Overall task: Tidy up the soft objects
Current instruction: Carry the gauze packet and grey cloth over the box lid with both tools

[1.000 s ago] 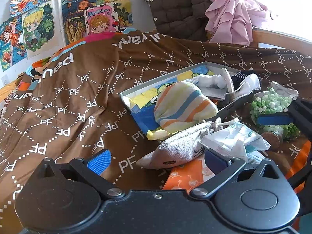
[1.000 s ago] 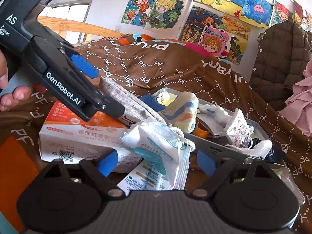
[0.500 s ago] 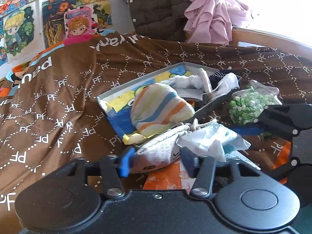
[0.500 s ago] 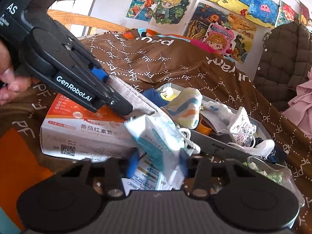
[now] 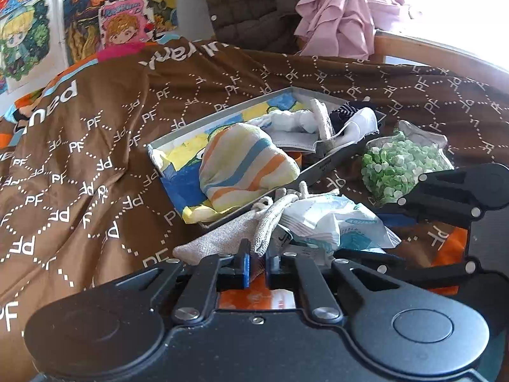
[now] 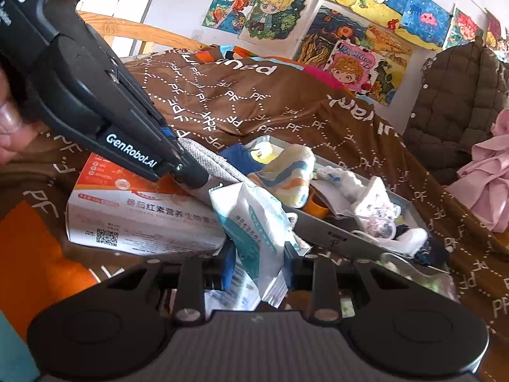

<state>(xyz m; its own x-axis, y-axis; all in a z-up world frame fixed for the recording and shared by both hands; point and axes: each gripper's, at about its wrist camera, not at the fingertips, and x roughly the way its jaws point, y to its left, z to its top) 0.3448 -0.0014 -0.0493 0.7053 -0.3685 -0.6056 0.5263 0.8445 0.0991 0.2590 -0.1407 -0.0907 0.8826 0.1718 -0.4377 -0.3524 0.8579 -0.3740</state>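
Left wrist view shows the left gripper (image 5: 257, 262), jaws just closed, pinching the limp grey sock (image 5: 222, 238) on the bed beside the tray (image 5: 334, 159); the right gripper (image 6: 259, 265) squeezes a light, crinkly tissue pack (image 6: 254, 222) mid-body.
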